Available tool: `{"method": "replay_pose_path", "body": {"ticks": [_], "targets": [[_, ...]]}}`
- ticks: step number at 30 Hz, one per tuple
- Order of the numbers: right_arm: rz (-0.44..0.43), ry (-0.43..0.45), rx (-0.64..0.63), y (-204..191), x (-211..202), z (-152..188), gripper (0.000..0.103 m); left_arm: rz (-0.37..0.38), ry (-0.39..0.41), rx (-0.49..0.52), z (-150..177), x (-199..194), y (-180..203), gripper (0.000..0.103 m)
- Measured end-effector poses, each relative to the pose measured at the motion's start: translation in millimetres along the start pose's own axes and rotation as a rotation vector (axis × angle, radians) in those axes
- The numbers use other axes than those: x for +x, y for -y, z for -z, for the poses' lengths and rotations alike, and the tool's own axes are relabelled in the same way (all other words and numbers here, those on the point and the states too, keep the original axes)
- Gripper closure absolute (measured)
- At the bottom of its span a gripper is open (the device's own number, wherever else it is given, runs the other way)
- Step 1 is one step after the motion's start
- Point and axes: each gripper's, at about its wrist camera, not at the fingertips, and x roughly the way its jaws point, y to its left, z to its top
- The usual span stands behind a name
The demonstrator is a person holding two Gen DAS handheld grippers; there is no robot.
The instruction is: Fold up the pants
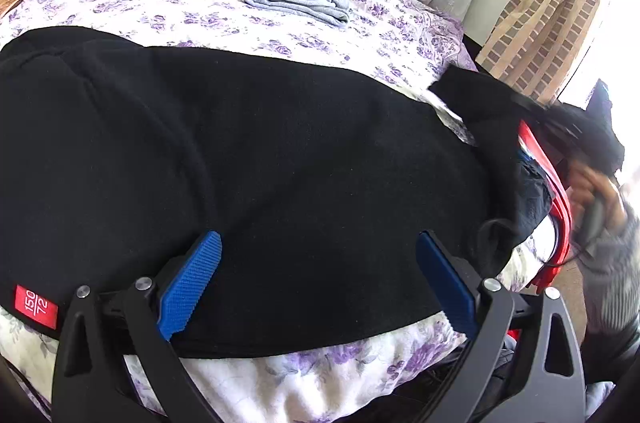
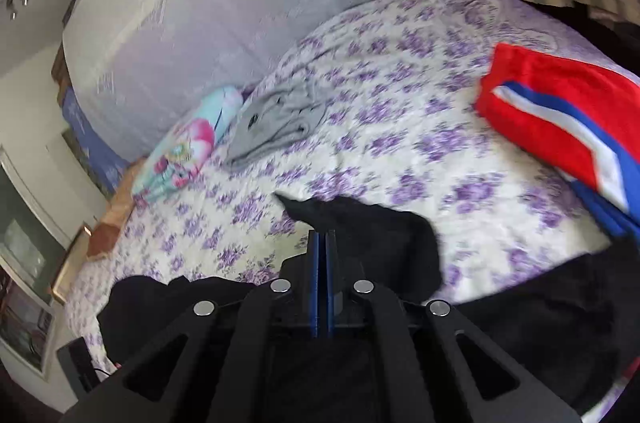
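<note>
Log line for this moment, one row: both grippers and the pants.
left hand-held gripper: open over black pants | right hand-held gripper: shut on pants end | pants: spread on floral bedspread

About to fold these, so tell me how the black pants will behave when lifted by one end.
The black pants will probably flop: the end pinched in the right tongs already droops in a soft peak. The thick, fleecy-looking cloth suggests some weight, so the rest may drag across the floral bedspread. It looks matte, so likely not slippery.
</note>
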Motion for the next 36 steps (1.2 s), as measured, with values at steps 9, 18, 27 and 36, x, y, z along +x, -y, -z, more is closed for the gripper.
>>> {"method": "replay_pose_path", "body": {"ticks": [9, 18, 27, 36], "targets": [[0.173, 0.027, 0.166, 104, -75, 41, 0.097, -0.023, -0.011, -0.017, -1, 0, 3, 0.008], [0.357, 0.027, -0.858, -42, -40, 107, 0.058, -0.061, -0.018, -0.002, 1, 1, 6, 0.007], [0.433, 0.008, -1.073, -66, -2, 137, 0.061, -0.055, -0.017, 0.0, 1, 1, 4, 0.007], [0.38, 0.065, -0.878, -57, -21, 99, 0.099, -0.064, -0.016, 0.02, 2, 1, 6, 0.006]]}}
